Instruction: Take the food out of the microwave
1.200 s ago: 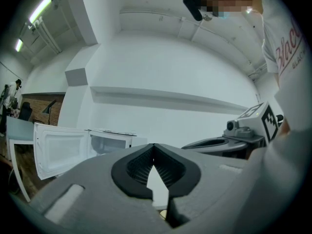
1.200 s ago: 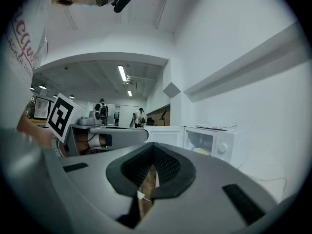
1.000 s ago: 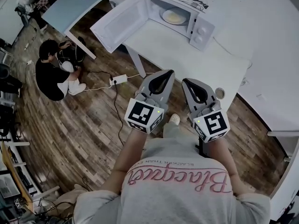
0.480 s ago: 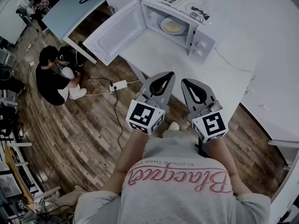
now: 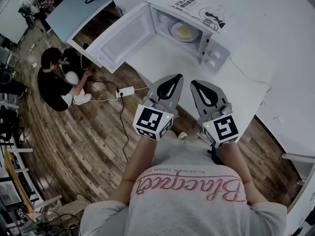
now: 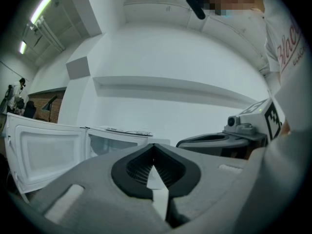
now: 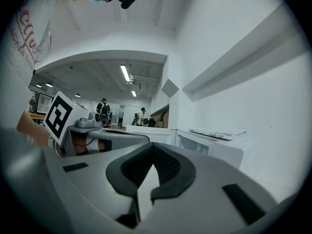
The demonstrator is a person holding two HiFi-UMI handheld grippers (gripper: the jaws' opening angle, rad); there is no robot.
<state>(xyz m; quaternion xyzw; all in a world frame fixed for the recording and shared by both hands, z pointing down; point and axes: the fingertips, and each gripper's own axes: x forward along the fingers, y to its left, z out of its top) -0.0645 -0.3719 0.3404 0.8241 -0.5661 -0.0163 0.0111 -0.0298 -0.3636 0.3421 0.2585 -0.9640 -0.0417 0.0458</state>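
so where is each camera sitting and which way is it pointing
Head view: on the person's head, looking steeply down at the open microwave on the table; the shirt, left tool and right tool show.
Left gripper view: rides the left tool, looking level along its shut jaws at the microwave; right tool at its right.
Right gripper view: rides the right tool, looking level along its shut jaws; left tool at its left.
Shared: all three show the microwave.
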